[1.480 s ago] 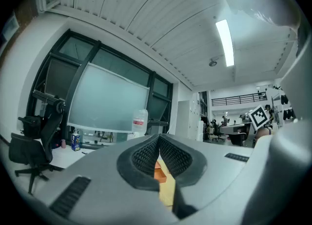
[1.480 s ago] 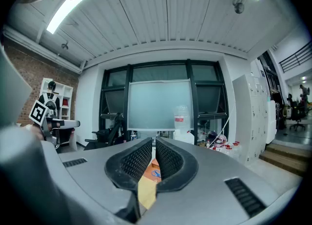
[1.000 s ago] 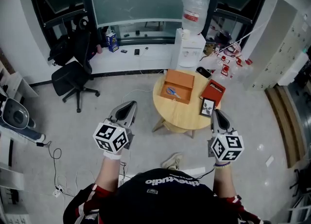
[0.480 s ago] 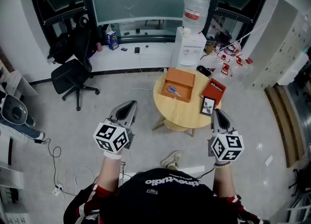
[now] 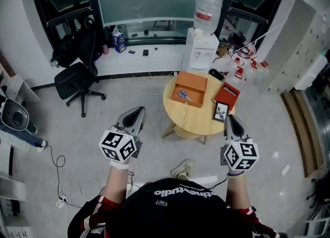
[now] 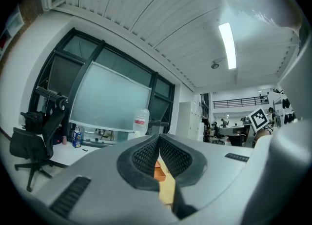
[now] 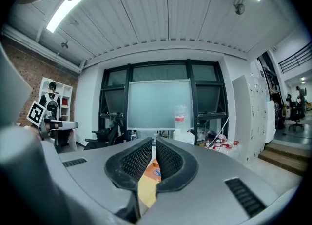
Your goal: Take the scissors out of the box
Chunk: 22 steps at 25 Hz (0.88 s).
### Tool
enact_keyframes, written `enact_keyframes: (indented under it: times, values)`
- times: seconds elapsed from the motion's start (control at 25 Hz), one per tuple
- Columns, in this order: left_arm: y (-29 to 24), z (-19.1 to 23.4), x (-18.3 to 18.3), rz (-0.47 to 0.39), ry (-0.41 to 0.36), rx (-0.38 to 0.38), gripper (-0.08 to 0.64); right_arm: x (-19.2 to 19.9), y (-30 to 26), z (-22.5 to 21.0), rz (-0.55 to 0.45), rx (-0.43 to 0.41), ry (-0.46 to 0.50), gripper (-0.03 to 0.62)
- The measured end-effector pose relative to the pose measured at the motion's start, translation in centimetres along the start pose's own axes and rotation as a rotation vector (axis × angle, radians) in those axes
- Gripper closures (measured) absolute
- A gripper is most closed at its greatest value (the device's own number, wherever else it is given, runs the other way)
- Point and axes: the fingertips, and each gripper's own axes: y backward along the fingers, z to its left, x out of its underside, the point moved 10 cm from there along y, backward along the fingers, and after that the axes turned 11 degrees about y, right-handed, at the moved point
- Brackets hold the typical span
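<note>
Your left gripper [image 5: 135,112] and right gripper [image 5: 229,120] are both closed, empty, near you; the scissors [image 5: 183,96] lie in the box [image 5: 196,82] on the far table [image 5: 193,122].

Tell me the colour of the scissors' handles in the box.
Blue; the scissors show best in the head view.

Grey left hand-held gripper [image 5: 137,110], right hand-held gripper [image 5: 228,119], checkered marker cubes [image 5: 119,145], black shirt [image 5: 170,210]
</note>
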Motion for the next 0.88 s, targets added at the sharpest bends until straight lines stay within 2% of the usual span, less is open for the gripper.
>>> enact_keyframes:
  times: [0.32, 0.88]
  values:
    - [-0.4, 0.2, 0.5, 0.011, 0.011, 0.009, 0.541, 0.2, -0.2, 0.0, 0.025, -0.005, 0.003, 0.555]
    - [-1.2, 1.7, 0.5, 0.016, 0.033, -0.031, 0.541, 0.0, -3.1, 0.1, 0.039, -0.065, 0.004, 0.555]
